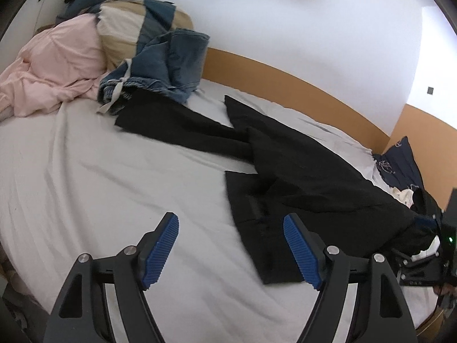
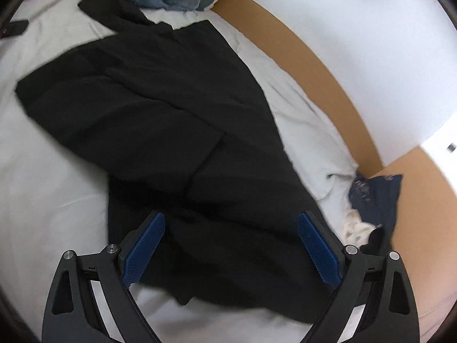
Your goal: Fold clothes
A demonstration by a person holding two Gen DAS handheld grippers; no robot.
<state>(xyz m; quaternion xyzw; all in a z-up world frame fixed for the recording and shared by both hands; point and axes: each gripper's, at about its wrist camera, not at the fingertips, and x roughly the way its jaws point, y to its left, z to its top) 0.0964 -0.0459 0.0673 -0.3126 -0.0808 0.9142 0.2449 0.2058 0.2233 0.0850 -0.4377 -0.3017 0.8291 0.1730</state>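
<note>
Landmark: black garment (image 1: 288, 154), taken here for trousers, lying on the bed (image 1: 120, 188) on its pale sheet.
Garment lie: two long leg-like panels run away from the cameras and split in a V at their far ends; nearer end is a broader overlapped mass. In the right wrist view the black garment (image 2: 160, 120) shows one layer laid over another with a straight seam or edge across the middle. Mostly flat, some ridges.
Left gripper (image 1: 231, 253): fingers spread wide, nothing between them; hangs over bare sheet at the garment's near-left edge, one blue pad above the black cloth.
Right gripper (image 2: 231, 250): fingers spread wide, holding nothing; positioned directly over the garment's near end.
Pile beyond garment's far end: pink garment (image 1: 54, 65), denim piece (image 1: 168, 63), tan-and-blue item (image 1: 137, 25), all heaped loose, not folded. The denim touches the far tip of one black panel.
Right of garment: dark blue patterned cloth (image 1: 397, 163) bunched against the orange wall band (image 1: 285, 83).
Progress, judged: black garment is spread out and partly doubled, not yet a compact fold. Scene fits either a garment just laid out for folding or one part-folded lengthwise; cannot tell which.
Left to do, judged: finish this piece; the heap remains unfolded. No neat folded stack in view.
</note>
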